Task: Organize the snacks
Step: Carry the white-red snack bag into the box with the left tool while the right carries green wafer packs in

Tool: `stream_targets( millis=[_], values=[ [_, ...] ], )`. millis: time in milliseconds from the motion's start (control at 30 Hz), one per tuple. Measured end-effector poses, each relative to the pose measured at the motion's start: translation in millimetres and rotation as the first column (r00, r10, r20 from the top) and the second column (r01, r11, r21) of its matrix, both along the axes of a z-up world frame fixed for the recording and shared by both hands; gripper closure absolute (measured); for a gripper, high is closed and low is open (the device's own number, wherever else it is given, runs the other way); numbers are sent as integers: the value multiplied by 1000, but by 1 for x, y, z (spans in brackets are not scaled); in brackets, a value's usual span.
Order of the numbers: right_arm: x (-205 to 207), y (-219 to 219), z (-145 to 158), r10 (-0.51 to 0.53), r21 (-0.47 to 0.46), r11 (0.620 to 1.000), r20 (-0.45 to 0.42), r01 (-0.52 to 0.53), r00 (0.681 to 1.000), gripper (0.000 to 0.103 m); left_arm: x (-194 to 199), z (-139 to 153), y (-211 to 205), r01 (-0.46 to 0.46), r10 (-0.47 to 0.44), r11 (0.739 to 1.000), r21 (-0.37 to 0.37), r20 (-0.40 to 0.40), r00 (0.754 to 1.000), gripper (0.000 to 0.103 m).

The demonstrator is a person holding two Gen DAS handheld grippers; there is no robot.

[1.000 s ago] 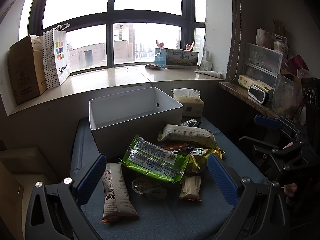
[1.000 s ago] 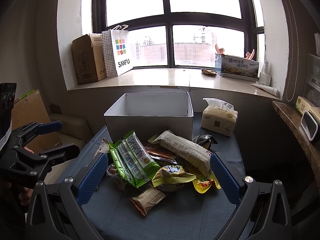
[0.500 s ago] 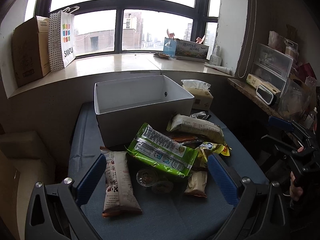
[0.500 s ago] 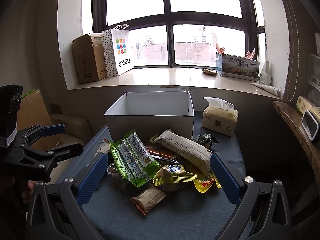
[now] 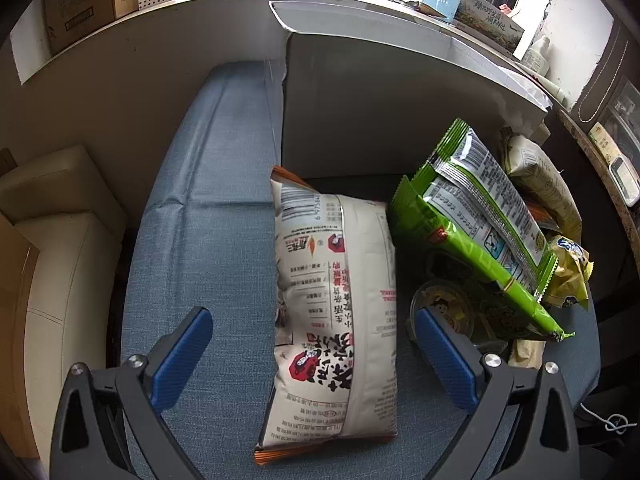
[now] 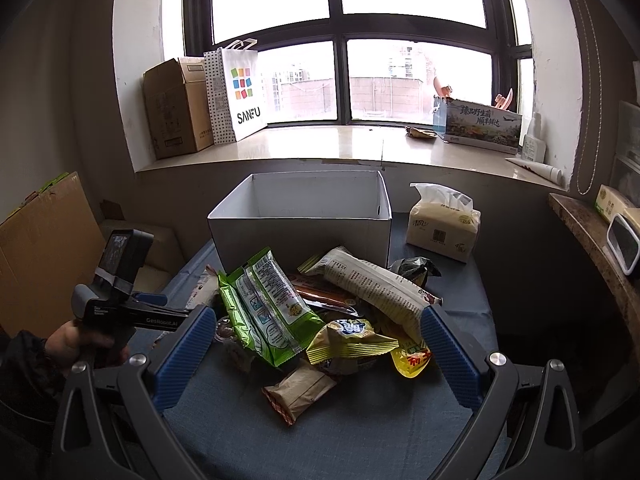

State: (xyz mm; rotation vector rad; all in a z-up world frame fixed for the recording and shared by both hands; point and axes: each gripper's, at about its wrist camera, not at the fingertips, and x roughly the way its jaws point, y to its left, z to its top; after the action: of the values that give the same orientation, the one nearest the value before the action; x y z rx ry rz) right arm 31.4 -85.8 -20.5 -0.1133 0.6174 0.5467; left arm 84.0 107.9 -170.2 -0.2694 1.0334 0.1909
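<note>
- The white snack bag lay flat on the blue desk, lengthwise toward the white box, at the left edge of the snack pile; its far end sat just beside the box's near wall.
- Our left gripper hung low over that bag with its fingers spread wide, one on each side of the bag and gripping nothing.
- We judged the step in hand to be picking this bag up for the box. To do it well, we would lower until both pads flank the bag's middle, then close gently across its width, since the puffed pack looks likely to crush or slip.
- The right finger stood very near a small clear cup and the green packet, so we would keep the closing path clear of them.
- Our right gripper was held back from the pile's near edge, its fingers also wide apart and empty.
- From there the box looked empty as far as its interior showed, with the green packet, a long pale packet and a yellow bag heaped in front.
- A tissue pack stood near the far right corner.
</note>
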Motion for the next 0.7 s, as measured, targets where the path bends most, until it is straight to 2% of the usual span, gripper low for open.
stream_targets(
  millis=[100, 133, 167, 267, 333, 433, 533, 700],
  values=[
    [0, -1, -1, 1, 1, 1000, -4, -1, 1000, 0, 3, -13, 3, 6, -6, 999, -50, 0, 1000, 5],
    [0, -1, -2, -1, 2, 1000, -6, 1, 1000, 0, 2, -15, 6, 4, -3, 997, -81, 12, 1000, 13],
    [0, -1, -2, -2, 1, 1000, -9, 2, 1000, 0, 0, -14, 9, 1, 1, 993, -116, 19, 1000, 42],
    [1, -1, -4, -4, -1, 1000, -14, 4, 1000, 0, -5, -19, 15, -1, 4, 990, -144, 23, 1000, 61],
    [1, -1, -4, -2, -2, 1000, -15, 2, 1000, 0, -12, -16, 14, 9, -4, 992, -130, 37, 999, 67],
    [3, 1, -6, 5, -4, 1000, -20, -5, 1000, 0, -30, -4, 9, 24, -16, 996, -87, 86, 996, 68],
    [8, 9, -16, 28, -27, 999, -33, -29, 999, 0, -47, 16, 6, 38, -24, 995, -91, 147, 989, 68],
    [24, 42, -40, 105, -135, 985, -44, -110, 994, 0, -77, 60, -3, 69, -52, 996, -59, 250, 967, 68]
  ],
)
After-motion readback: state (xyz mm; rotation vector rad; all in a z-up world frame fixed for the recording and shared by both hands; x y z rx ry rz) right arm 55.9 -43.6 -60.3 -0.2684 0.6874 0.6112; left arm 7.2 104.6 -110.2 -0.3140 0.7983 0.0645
